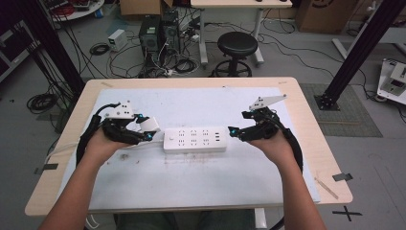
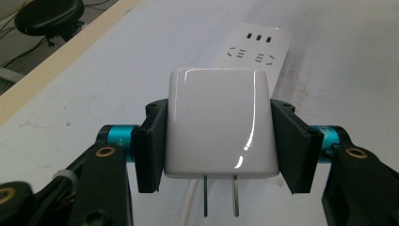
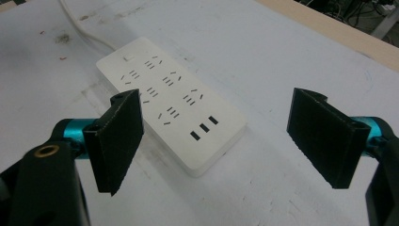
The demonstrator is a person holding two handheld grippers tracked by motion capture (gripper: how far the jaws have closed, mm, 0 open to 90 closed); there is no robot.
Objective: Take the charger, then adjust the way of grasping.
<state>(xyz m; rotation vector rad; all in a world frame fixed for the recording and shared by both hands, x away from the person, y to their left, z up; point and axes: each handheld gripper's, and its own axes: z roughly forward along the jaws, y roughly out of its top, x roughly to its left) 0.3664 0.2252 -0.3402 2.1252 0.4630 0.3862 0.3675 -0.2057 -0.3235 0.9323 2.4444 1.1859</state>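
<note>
A white power strip (image 1: 195,139) lies flat in the middle of the white mat, its sockets facing up; it also lies ahead in the left gripper view (image 2: 256,47) and the right gripper view (image 3: 171,101). My left gripper (image 2: 219,136) is shut on a white plug adapter (image 2: 219,125), whose two metal prongs point down toward the camera. In the high view that gripper (image 1: 146,132) hovers just left of the strip with the adapter (image 1: 149,124). My right gripper (image 3: 221,136) stands open just right of the strip, nothing between its pads; in the high view it (image 1: 235,132) points at the strip's right end.
The strip's white cable (image 3: 82,28) runs off across the mat. The mat (image 1: 191,177) covers a wooden table (image 1: 306,124). Beyond the far edge stand a black stool (image 1: 237,48), computer cases and loose floor cables.
</note>
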